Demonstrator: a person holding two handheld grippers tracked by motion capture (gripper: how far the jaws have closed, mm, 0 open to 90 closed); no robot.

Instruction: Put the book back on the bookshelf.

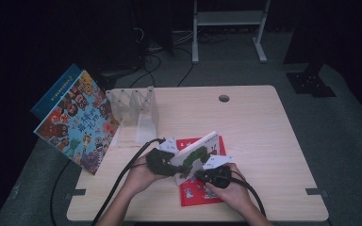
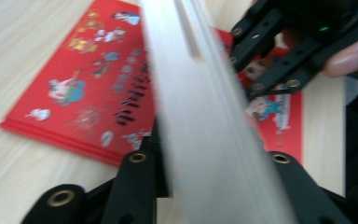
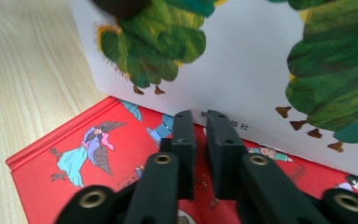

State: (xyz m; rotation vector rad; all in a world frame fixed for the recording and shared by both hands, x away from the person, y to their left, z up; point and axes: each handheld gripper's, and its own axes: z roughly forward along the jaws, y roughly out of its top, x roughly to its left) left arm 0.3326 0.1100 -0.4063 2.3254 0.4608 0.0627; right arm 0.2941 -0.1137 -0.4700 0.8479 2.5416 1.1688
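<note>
High view: left claw clamps the white book above the red book; right claw nearly closed, empty.

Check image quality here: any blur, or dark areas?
High view: room dark beyond the table, tabletop evenly lit. Left gripper view: white book between the jaws smeared by blur, red book soft too. Right gripper view: jaws and caterpillar cover reasonably sharp, no glare.
</note>
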